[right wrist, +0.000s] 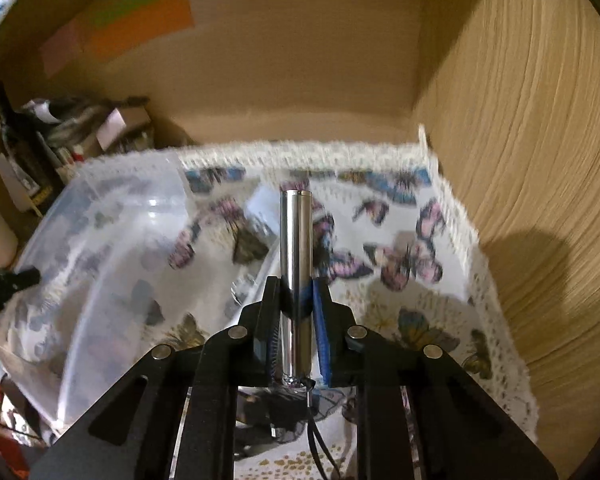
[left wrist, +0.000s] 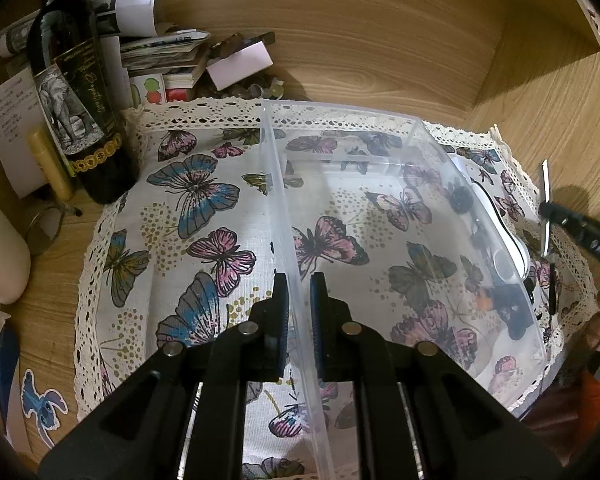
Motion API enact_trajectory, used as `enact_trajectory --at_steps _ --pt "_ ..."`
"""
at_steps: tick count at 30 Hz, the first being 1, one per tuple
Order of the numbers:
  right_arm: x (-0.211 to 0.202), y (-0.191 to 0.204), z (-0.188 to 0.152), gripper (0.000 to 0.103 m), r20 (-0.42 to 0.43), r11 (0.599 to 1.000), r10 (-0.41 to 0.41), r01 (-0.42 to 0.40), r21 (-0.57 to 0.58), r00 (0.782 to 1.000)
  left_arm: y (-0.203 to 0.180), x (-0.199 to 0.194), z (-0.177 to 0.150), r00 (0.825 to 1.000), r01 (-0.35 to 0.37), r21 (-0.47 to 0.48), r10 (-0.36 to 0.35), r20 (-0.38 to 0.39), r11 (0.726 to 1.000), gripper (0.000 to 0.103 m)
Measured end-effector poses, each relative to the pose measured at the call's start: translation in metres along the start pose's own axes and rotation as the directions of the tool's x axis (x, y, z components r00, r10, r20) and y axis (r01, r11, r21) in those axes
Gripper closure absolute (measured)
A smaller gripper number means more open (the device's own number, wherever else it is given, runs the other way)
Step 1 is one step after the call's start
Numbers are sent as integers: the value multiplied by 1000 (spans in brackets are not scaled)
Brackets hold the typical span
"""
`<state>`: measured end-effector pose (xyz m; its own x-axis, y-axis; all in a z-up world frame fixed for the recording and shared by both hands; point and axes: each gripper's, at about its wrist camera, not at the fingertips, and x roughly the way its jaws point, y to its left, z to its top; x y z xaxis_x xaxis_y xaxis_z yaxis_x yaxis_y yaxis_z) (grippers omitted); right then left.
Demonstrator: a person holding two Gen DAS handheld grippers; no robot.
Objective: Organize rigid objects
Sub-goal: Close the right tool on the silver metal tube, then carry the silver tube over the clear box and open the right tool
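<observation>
A person working with two handheld tools is sorting rigid items into a clear plastic bin [left wrist: 380, 200] sitting on a butterfly-print cloth [left wrist: 188, 216]. The left tool [left wrist: 299, 292] is clamping the bin's near-left wall, one finger inside and one outside, steadying it. The right tool [right wrist: 296, 296] is gripping a shiny metal cylinder [right wrist: 296, 240] pinched at mid-length, its far end pointing forward along the fingers, held above the cloth just to the right of the bin. The right wrist view is blurring with motion, so fine detail there is uncertain.

The step in hand appears to be carrying the cylinder into the bin. To do it well, the left tool should be keeping the light bin from sliding while the right one clears the rim before lowering; the polished surface looks slippery, so a firm pinch and a low release would likely prevent rolling or clatter. Several dark items are showing through the bin's right wall, though whether inside or beyond it is hard to tell.

The cloth, edged in cream lace, is covering a wood-grain counter [left wrist: 380, 64] enclosed by matching wooden walls. A dark wine bottle [left wrist: 76, 92] and a heap of papers [left wrist: 152, 48] are crowding the left rear corner, with orange notes [right wrist: 140, 28] stuck on the back wall.
</observation>
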<state>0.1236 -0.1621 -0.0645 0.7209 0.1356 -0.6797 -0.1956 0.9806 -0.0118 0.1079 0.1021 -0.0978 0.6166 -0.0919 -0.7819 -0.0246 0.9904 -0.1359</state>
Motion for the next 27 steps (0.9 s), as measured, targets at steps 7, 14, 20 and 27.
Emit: enact_trajectory --at_steps 7,14,20,27 --pt "-26 29 26 89 106 998 43 -37 -54 993 1 -1 0 1000 0 -1 0 4 1000 93" --pt "-44 69 42 89 169 987 121 -100 -125 978 0 -3 -1 1000 -1 1 0 14 1000 93" --pt "-48 104 50 89 178 968 196 -161 -191 964 0 -5 -1 1000 2 1 -2 21 1000 93" --pt "-25 125 50 89 91 945 286 -265 -194 954 1 -8 -2 999 9 -2 -9 32 1000 93"
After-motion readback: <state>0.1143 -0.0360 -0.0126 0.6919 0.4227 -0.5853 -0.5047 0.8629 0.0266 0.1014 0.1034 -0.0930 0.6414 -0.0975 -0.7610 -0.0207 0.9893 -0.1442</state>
